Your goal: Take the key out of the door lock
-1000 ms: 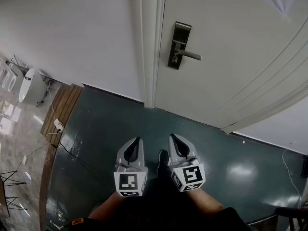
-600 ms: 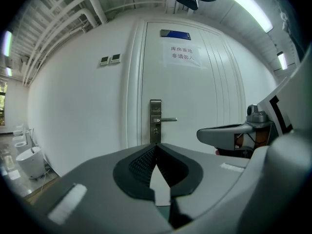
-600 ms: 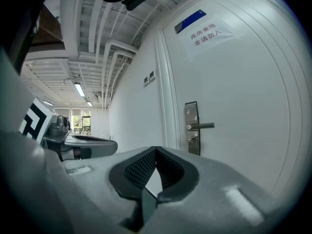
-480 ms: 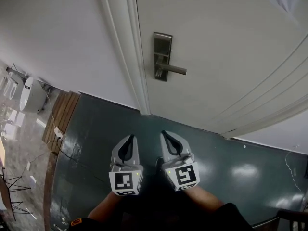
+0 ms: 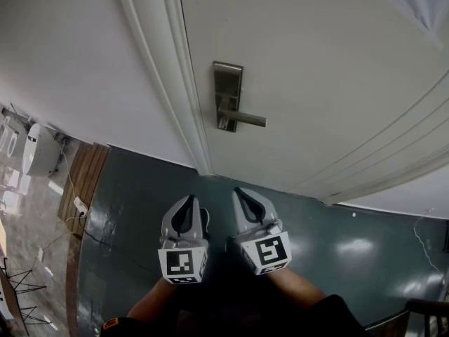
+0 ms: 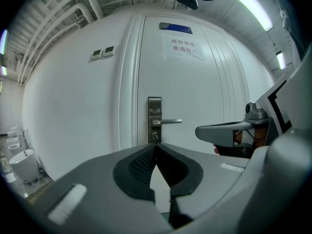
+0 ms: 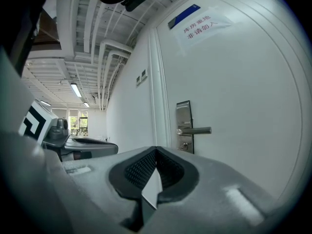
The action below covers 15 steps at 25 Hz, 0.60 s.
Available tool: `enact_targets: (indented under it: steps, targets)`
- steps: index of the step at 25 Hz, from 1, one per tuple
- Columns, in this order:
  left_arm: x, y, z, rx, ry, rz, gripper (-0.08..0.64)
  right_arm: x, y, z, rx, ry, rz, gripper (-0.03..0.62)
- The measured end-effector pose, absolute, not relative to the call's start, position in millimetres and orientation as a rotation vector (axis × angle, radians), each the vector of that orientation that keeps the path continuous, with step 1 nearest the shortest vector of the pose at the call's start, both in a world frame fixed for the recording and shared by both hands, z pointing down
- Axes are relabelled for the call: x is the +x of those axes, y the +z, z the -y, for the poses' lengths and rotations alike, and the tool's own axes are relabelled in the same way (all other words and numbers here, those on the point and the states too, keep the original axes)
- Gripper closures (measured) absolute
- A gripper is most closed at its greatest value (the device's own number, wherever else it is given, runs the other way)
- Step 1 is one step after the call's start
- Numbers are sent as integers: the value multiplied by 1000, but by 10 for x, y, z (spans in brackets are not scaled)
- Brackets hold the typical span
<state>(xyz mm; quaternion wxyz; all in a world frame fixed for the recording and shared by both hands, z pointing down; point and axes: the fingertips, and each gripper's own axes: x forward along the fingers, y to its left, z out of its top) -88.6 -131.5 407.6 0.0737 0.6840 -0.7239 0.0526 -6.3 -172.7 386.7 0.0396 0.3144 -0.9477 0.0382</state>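
Glossy dark green floor (image 5: 140,209), white panelled door (image 5: 316,83) dead ahead. The small metal key (image 6: 155,136) sits in the brushed-steel lock plate (image 5: 227,90) just under the lever, well apart from both tools. Left gripper (image 5: 188,209) and right gripper (image 5: 247,203) hang low side by side, jaws pressed together on nothing. My advice: lift one, spread its jaws, come in square, pinch the key's head, pull straight out, and stay clear of the lever.

Workplace corridor: a white door (image 6: 204,91) bearing a paper notice (image 6: 184,48), exposed ceiling pipes (image 7: 109,52), strip lights (image 7: 75,89).

Paper sign (image 6: 183,48) on door (image 6: 209,96), red 库房重地 非请勿入
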Motion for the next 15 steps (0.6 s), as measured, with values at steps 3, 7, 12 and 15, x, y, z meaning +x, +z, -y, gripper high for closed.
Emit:
enact_targets:
  steps: [3, 7, 12, 15]
  targets:
    - [-1013, 4162, 1589, 2080, 152, 2121, 541, -165, 3887, 1911, 1003, 98, 2875, 601]
    - [-1187, 4177, 1987, 2140, 140, 2061, 541, -311, 3953, 2176, 1044, 127, 2833, 601]
    - [-1373, 4304, 2372, 2183, 149, 1962, 541, -550, 4138, 2436, 993, 326, 2820, 601]
    - [-1485, 4402, 2549, 2211, 170, 1922, 541, -658, 4221, 2574, 997, 512, 2824, 561]
